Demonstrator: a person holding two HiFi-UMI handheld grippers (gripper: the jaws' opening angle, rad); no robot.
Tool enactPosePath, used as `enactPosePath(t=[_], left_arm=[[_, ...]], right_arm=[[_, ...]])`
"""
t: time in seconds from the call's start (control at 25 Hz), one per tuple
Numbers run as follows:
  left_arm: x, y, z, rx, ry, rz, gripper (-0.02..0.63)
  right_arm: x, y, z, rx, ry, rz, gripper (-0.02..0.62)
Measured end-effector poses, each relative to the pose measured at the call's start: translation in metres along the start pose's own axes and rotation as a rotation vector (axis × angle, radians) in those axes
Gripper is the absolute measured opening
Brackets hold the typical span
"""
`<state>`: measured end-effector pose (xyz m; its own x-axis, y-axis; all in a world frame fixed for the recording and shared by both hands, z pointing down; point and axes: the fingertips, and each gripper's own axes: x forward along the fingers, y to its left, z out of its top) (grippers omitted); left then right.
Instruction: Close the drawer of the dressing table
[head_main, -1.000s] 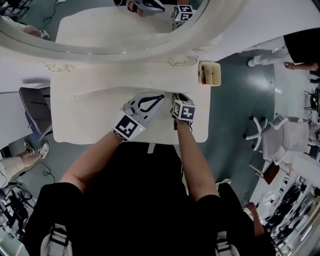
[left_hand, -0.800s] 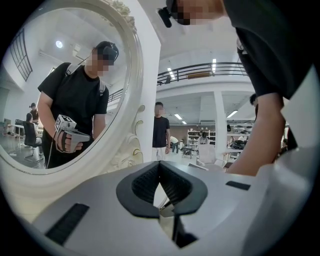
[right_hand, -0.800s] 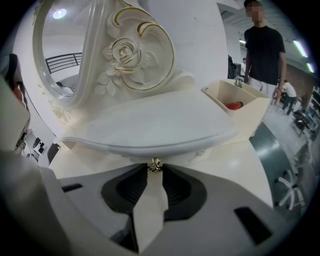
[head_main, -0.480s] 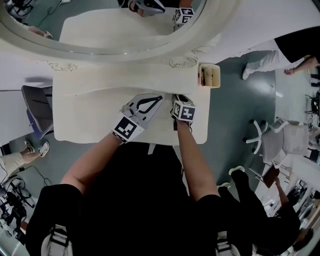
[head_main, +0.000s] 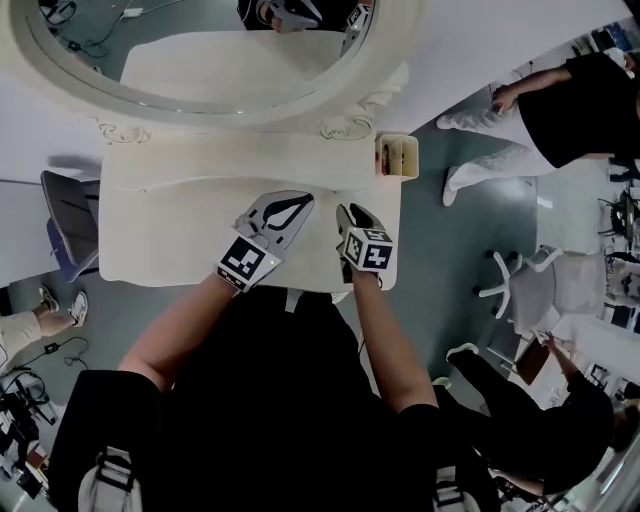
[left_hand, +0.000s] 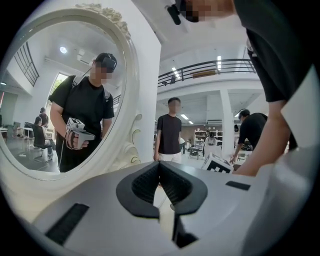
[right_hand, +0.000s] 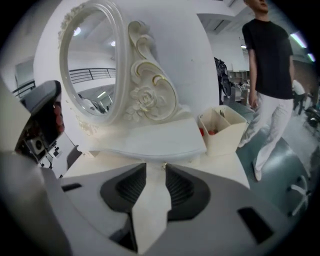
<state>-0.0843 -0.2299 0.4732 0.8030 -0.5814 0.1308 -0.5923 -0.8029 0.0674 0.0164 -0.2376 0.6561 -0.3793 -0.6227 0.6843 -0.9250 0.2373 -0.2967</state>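
The cream dressing table (head_main: 170, 240) lies below me, its oval mirror (head_main: 200, 50) at the back. The drawer front is hidden under the table's front edge and my body; only a small pale strip (head_main: 293, 298) shows there. My left gripper (head_main: 306, 200) hovers over the middle of the tabletop, jaws shut with nothing in them; in the left gripper view (left_hand: 159, 163) it points almost level past the mirror frame. My right gripper (head_main: 347, 210) hangs beside it over the front right, tilted down. Its jaws (right_hand: 156, 167) are opening, with only bare tabletop showing between them.
A cream organiser box (head_main: 397, 157) stands at the table's back right corner, also in the right gripper view (right_hand: 222, 131). A raised shelf (right_hand: 150, 140) runs below the mirror. A chair (head_main: 68, 225) stands to the left. People (head_main: 560, 110) move about on the right.
Both grippers have lifted off the tabletop, and the right one has drawn back toward the front edge. A person has walked into view at the upper right.
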Motion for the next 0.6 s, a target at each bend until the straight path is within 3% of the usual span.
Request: enactPosePath(t=[0.4, 0.6], left_arm=[[-0.005, -0.027, 0.041, 0.016, -0.023, 0.038, -0.006], [-0.011, -0.038, 0.051, 0.004, -0.014, 0.062, -0.006]], right_arm=[[-0.102, 0.041, 0.09, -0.132, -0.291, 0.187, 0.106], [-0.154, 0.061, 0.116, -0.228, -0.413, 0.259, 0.071]])
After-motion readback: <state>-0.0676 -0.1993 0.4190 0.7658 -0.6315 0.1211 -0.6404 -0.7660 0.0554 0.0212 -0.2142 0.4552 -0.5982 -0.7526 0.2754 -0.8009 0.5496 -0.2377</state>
